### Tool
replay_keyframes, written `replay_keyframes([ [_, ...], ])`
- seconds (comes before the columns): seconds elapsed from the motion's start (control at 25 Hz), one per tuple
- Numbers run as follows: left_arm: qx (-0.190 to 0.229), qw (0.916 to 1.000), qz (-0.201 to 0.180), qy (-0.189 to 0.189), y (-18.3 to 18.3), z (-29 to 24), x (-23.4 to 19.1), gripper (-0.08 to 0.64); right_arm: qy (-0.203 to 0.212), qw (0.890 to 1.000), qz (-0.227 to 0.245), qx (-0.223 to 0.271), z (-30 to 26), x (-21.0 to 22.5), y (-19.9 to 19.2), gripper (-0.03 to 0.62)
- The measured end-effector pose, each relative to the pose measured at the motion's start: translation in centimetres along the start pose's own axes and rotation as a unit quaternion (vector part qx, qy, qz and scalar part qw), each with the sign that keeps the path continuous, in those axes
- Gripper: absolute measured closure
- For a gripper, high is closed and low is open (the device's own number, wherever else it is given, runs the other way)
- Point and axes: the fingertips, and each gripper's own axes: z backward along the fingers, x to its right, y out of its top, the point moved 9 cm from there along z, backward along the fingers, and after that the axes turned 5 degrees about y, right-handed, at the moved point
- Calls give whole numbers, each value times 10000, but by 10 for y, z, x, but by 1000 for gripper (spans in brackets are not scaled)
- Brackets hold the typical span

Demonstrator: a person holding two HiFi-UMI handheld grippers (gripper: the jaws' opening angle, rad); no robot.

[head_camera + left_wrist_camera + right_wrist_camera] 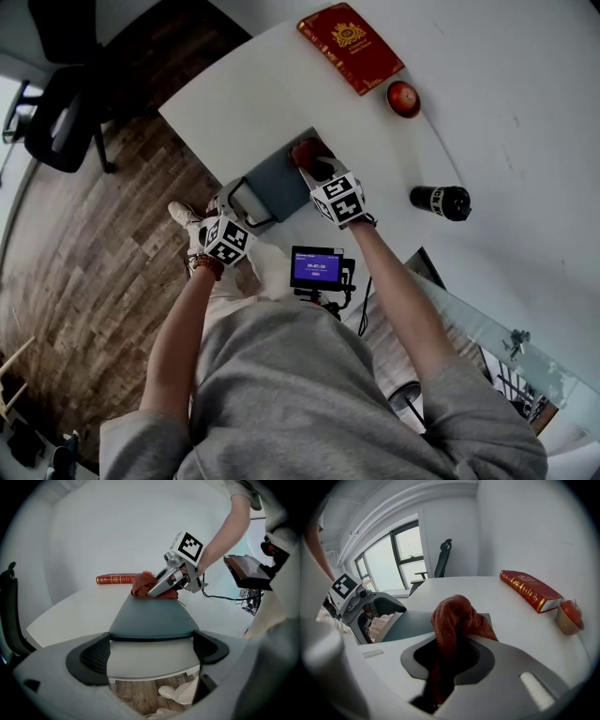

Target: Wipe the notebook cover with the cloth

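Note:
A grey-blue notebook [277, 183] lies flat at the near edge of the white table [487, 112]. My left gripper [251, 199] straddles its near end, and both pads sit against the notebook's [152, 618] sides. My right gripper [317, 169] is shut on a rust-red cloth [309, 150], whose bunched end rests on the far part of the cover. In the right gripper view the cloth [457, 616] sticks up from between the jaws, with the notebook [408, 623] just beyond it. From the left gripper view, the cloth [140, 584] touches the cover's far edge.
A red hardback book [350, 45] lies at the table's far side, with a small bowl holding a red fruit [404, 97] beside it. A black cylinder [441, 201] lies to the right. A lit screen [317, 267] hangs at my chest. Office chair [61, 112] on the wooden floor, left.

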Motion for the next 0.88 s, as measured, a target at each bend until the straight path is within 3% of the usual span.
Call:
replay_keyframes([
  [0.88, -38, 10000, 4, -22, 0, -1, 0, 18, 685, 9971, 333, -67, -14, -55, 2, 518],
])
